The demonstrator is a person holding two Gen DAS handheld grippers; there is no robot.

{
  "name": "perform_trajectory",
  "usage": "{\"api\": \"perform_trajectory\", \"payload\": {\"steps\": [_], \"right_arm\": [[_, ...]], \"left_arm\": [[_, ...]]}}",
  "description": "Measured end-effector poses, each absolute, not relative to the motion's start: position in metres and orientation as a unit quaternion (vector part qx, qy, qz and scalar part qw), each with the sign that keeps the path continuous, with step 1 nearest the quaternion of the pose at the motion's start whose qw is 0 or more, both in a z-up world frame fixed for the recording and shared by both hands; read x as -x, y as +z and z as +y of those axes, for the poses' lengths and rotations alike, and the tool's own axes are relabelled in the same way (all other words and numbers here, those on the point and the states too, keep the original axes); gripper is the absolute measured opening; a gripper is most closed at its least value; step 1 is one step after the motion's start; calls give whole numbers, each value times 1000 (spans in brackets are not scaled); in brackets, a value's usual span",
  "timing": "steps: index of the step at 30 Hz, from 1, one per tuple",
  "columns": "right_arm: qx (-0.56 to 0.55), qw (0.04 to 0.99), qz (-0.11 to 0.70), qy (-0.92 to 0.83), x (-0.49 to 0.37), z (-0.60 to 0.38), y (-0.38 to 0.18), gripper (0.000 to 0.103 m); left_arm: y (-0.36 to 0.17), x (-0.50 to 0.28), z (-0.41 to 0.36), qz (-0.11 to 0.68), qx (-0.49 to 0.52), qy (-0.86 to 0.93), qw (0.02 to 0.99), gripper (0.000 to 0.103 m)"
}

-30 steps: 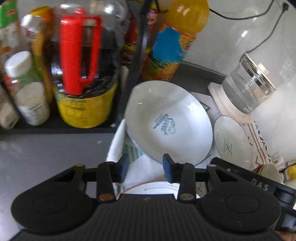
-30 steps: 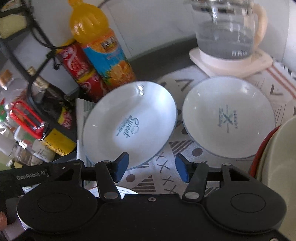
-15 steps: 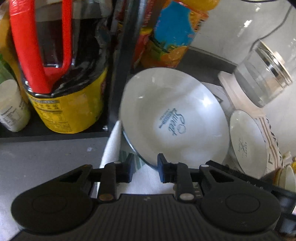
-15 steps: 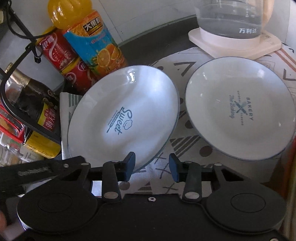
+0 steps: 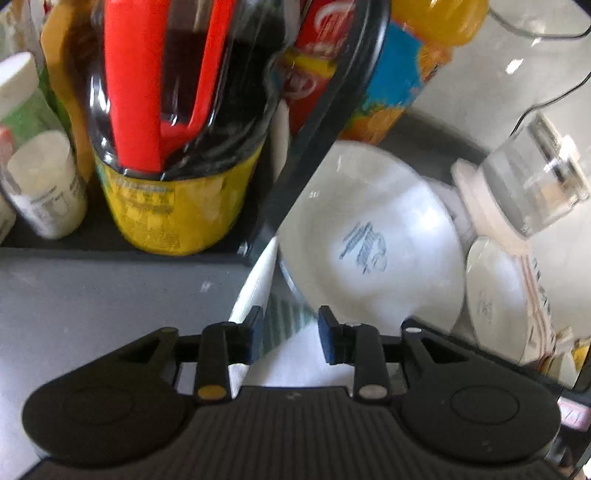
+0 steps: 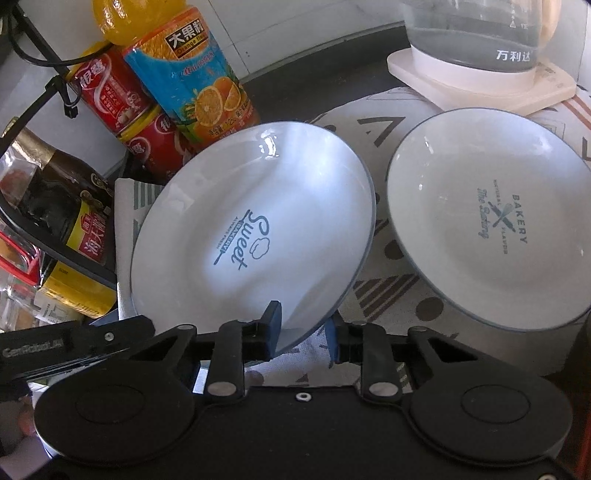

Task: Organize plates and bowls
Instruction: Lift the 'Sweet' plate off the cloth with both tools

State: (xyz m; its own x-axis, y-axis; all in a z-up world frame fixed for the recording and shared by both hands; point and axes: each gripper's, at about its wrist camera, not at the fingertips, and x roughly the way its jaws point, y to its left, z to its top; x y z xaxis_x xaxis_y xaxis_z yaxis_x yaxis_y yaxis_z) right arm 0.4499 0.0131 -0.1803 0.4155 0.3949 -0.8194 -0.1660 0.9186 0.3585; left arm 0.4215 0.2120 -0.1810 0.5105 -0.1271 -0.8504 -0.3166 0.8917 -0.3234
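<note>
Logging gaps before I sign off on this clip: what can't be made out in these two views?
- Right wrist view: whether the right gripper, its jaws closing, already presses the Sweet plate; the near rim hides behind the fingers.
- Left wrist view: motion blur smears that plate's print; the left gripper, jaws opening, holds nothing.
- Left wrist view: the Bakery plate is small and partly hidden.
- Right wrist view: the kettle is cut off at the top.

A dark grey tabletop (image 5: 92, 295) ran under everything, meeting a pale wall (image 6: 314, 33) at twelve o'clock in the right wrist view. A black rack (image 5: 325, 122) of bottles and cans stood at ten o'clock. Strong daylight fell across the scene — bright glare on the wall, a thin black cable (image 5: 546, 99) trailing at two o'clock in the left wrist view.
</note>
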Motion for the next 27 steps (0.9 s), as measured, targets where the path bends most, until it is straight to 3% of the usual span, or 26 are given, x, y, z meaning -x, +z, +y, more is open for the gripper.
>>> {"api": "perform_trajectory", "payload": {"steps": [6, 27], "right_arm": [[-132, 836, 509, 158, -449, 5, -177, 17], [-110, 857, 487, 127, -434, -4, -158, 14]], "left_arm": [[-189, -432, 208, 496, 232, 57, 835, 30], [-184, -421, 212, 494, 237, 47, 835, 30]]}}
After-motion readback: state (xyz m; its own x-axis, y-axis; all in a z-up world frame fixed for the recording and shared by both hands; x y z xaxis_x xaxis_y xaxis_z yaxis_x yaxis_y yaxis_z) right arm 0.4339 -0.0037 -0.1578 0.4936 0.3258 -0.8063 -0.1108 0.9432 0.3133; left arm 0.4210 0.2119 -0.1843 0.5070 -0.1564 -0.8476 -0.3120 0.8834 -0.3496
